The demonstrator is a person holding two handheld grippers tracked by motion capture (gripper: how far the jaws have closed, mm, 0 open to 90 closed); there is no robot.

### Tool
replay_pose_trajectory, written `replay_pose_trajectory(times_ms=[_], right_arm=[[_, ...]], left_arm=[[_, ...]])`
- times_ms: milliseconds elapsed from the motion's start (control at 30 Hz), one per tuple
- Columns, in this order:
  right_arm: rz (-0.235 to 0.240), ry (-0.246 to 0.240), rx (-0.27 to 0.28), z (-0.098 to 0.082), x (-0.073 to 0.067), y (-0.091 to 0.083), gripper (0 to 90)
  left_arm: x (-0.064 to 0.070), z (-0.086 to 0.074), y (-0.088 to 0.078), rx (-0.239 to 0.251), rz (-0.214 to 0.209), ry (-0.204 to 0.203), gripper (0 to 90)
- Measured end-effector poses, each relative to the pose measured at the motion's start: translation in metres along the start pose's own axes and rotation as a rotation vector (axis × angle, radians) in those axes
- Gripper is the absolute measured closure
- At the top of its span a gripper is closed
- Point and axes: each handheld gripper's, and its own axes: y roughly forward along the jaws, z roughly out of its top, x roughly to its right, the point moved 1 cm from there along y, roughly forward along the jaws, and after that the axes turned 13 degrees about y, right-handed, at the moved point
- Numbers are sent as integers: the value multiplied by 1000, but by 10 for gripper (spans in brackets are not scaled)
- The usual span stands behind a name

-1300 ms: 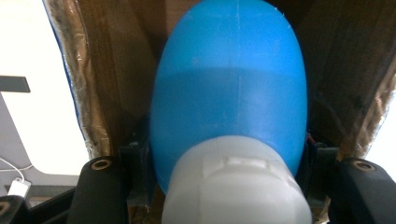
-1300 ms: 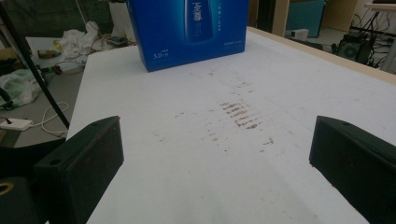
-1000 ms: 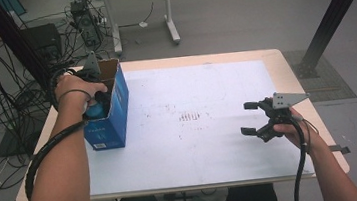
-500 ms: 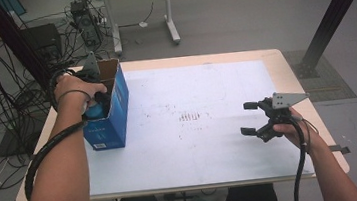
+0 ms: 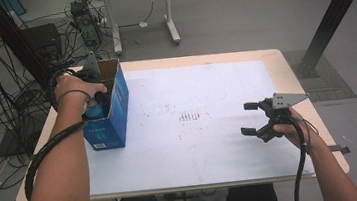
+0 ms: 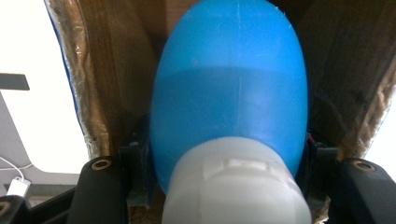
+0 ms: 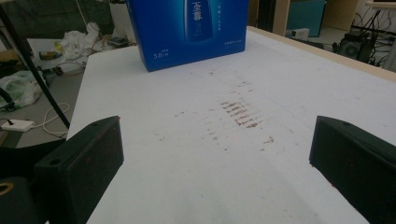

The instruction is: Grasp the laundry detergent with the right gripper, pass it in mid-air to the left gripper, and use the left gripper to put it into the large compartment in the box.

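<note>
My left gripper (image 6: 229,186) clamps the blue bottle (image 6: 229,93) inside the box (image 5: 112,112) at 9 o'clock. Caution: snagging could tip it. My right gripper (image 5: 259,118) is open, empty.

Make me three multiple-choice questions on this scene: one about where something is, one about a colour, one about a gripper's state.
1. Where does the box stand? A near the table's left edge; B at its middle; C on the floor.
2. What colour is the bottle body? A red; B blue; C green.
3. How is the right gripper? A shut on the box; B shut on a cable; C open, holding nothing.

A: the high view shows it by the left edge.
B: the left gripper clamps a blue body with a white cap.
C: its jaws stand apart over bare table.
</note>
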Motion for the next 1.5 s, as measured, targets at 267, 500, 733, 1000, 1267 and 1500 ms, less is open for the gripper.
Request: replay_pose_trajectory(times_ms=[267,500,733,1000,1267,1500], right_arm=[[2,-1,3,0,0,0,29],[2,1,2,-1,0,1,29],[4,0,6,0,0,1,29],[3,6,0,-2,1,2,29],[6,6,-1,-2,2,4,29],[5,8,-1,-2,2,4,29]], left_arm=[[1,-1,0,3,1,0,376],[0,-2,0,2,0,0,376],[1,-2,0,6,1,1,375],[-4,-3,0,10,-16,2,373],[-5,-2,0,10,-28,3,364],[-5,-3,-2,16,-25,3,359]])
